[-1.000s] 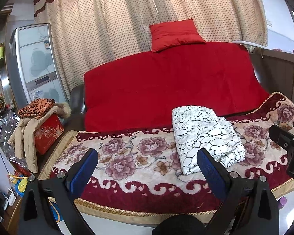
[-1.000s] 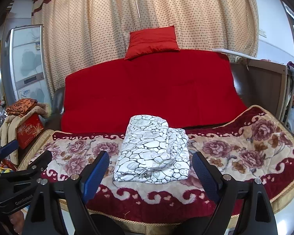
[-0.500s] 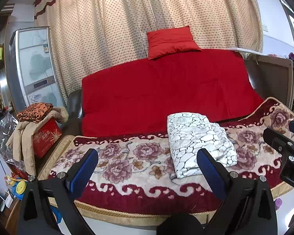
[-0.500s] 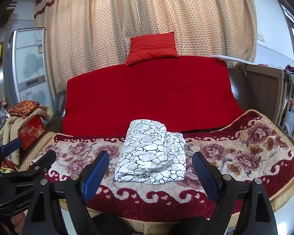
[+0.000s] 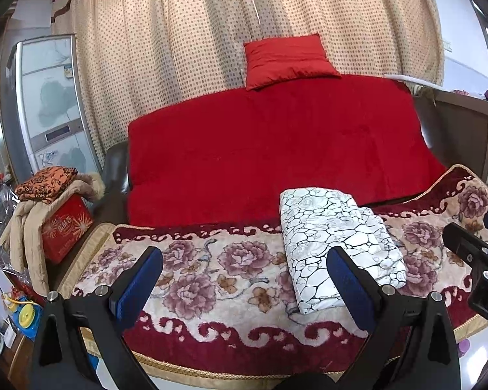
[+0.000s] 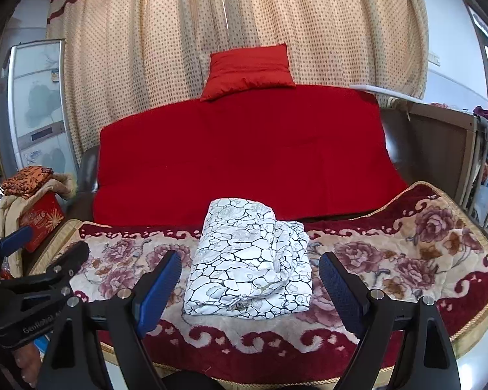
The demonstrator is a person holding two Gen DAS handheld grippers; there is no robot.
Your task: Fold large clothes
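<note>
The left gripper (image 5: 244,269) is held with its blue-padded fingers spread wide, nothing between them, short of the sofa's front edge. The right gripper (image 6: 250,271) is likewise spread and empty, and its side is seen at the right margin of the left wrist view. Beyond both, the folded white garment (image 6: 249,260) with a black crackle print is laid on the floral blanket (image 6: 390,260) covering the seat, clear of both grippers. Behind it, a red throw (image 6: 244,156) is draped over the backrest, topped by a red cushion (image 6: 249,70). A dotted curtain (image 6: 244,16) hangs behind. A red box (image 5: 66,227) draped with clothes is seen at the left.
</note>
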